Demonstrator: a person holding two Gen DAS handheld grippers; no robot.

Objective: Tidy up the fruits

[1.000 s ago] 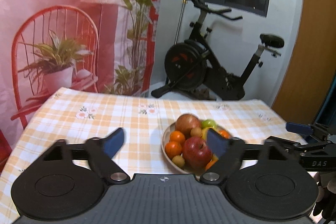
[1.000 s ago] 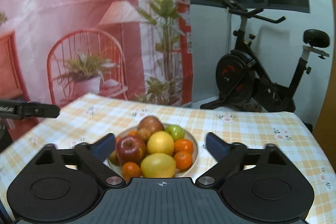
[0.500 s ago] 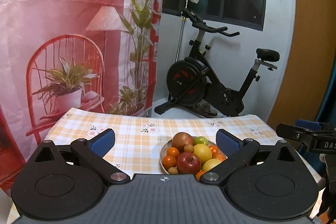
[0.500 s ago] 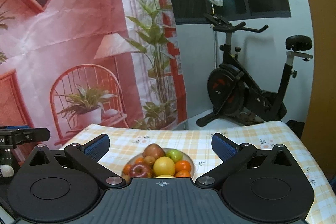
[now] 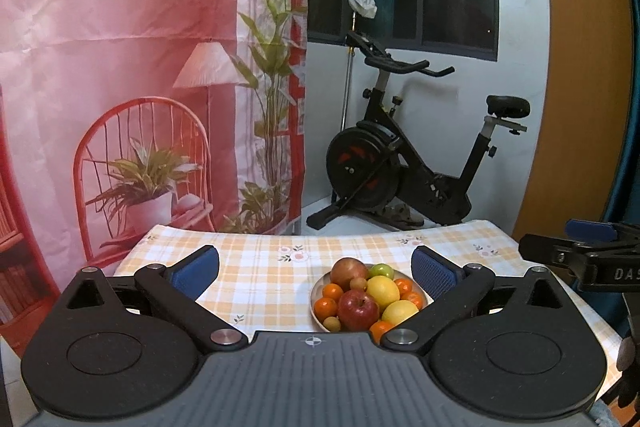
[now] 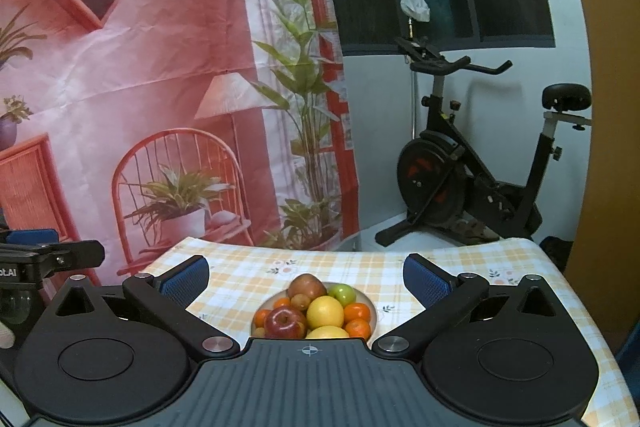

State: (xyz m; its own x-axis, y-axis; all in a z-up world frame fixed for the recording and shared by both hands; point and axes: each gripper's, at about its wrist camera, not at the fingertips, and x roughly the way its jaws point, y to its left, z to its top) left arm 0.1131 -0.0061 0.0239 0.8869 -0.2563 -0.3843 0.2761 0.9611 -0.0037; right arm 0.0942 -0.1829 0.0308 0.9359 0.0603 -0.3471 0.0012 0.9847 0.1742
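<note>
Both grippers released, nothing between the jaws. Left gripper (image 5: 314, 269): blue pads spread wide, having just opened the last bit; same for the right gripper (image 6: 306, 277). In each wrist view the pads frame the fruit from well back, no contact.

Task's thing: shallow white round plate (image 5: 318, 293) piled with fruit, sitting on the orange-and-white checked tablecloth (image 5: 260, 267), lower centre of the left view and lower centre of the right view (image 6: 374, 311). On it:
- dark red apple (image 5: 357, 309) at the front
- two yellow lemons, one (image 5: 383, 291) mid-pile, one nearer
- small green round fruit (image 5: 381, 270) at the back
- brownish-red round fruit (image 5: 349, 273) at the back left
- several small orange mandarins (image 5: 326, 308) around the rim
- a couple of tiny tan fruits, type unclear

No loose fruit visible on the cloth in either view.

Step, my read: sorting looks finished, everything is on the plate and both tools are clear of it. If anything is left, it's a check. Any further pick calls for coming down over the pile and closing on one piece only; it's stacked, so nudging a lemon could roll the mandarins off the rim.

Black exercise bike (image 5: 404, 163) behind the table, irrelevant.
</note>
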